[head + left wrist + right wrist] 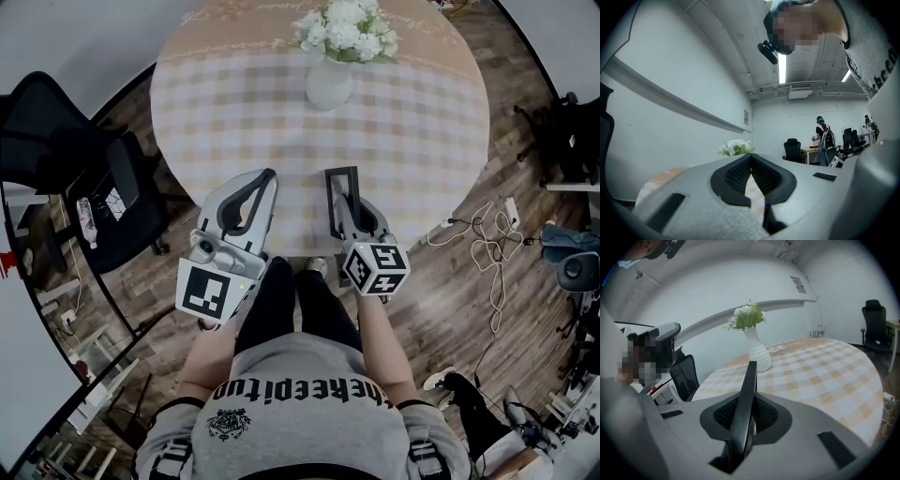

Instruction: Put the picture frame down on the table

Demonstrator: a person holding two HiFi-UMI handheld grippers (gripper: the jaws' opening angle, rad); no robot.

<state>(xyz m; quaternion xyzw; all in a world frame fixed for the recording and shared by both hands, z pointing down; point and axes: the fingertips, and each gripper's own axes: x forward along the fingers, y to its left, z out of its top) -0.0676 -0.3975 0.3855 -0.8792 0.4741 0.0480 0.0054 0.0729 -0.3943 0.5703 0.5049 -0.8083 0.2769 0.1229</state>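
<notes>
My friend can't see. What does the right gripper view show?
The right gripper is shut on a thin dark picture frame, seen edge-on. Beyond it, a round checked table holds a white vase of white flowers.

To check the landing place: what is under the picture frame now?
Only the checked tablecloth shows under the picture frame in the right gripper. The cloth covers the table top itself.

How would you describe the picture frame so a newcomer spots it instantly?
Find the round checked table; two grey tools are held at its near edge. The picture frame is the thin dark rectangle clamped in the right tool; the left tool is shut on nothing.
</notes>
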